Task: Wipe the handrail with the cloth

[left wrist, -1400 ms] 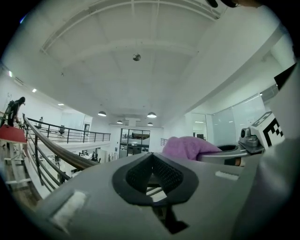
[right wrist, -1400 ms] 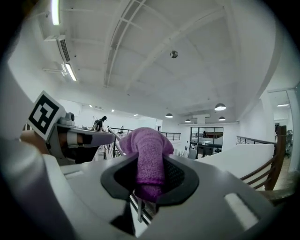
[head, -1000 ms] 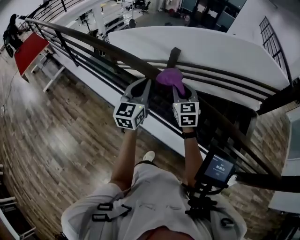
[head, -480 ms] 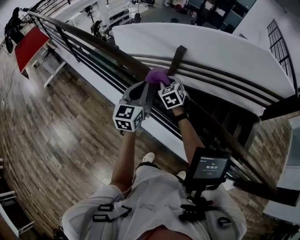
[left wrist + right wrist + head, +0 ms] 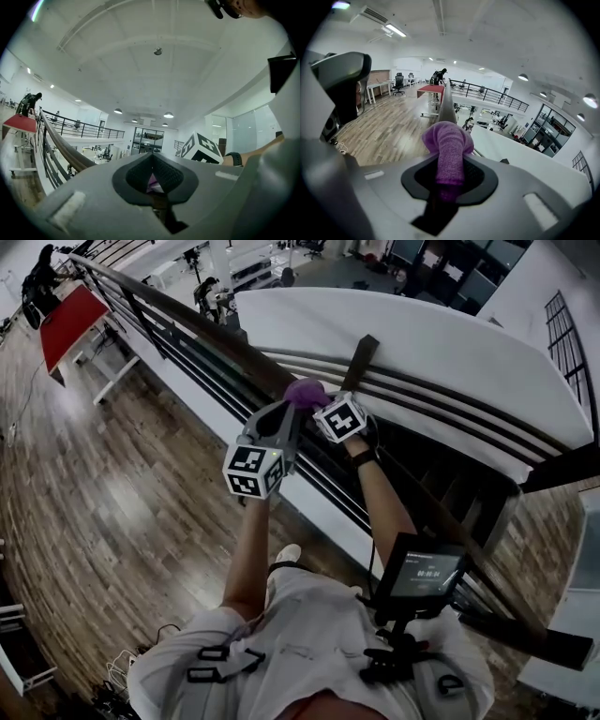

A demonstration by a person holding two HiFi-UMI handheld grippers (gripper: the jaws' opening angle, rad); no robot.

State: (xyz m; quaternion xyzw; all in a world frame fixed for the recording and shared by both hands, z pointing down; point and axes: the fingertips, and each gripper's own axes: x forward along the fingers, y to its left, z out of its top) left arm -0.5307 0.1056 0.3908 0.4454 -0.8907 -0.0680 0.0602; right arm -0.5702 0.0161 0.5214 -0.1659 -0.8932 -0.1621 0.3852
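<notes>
- Right gripper: jaws closed on the purple cloth. The pads pinch its lower part and a rounded wad bulges out past the tips.
- Judgement: holding it bunched this way puts a soft pad ahead of the jaws, so fabric rather than plastic meets the rail.
- Cloth location: in the head view the wad sits on top of the brown handrail, just left of the dark upright post. It appears to be touching, but the contact line itself is covered by the wad.
- The right gripper view looks along the rail, which runs away from the wad towards a red table. Judgement: the gripper is lined up for a stroke along the rail's length.
- Left gripper: tips just beside the cloth, on its left, over the same stretch of rail.
- Left jaws: drawn together, with no real gap. A thin purple sliver shows in the seam between the pads.
- I cannot tell whether that sliver is a nipped edge or the cloth seen just beyond the tips.
- Judgement: the left gripper is placed as a steadying partner, not as the wiping tool.
- Much of the rail lies beyond the wad in the direction of the table.
</notes>
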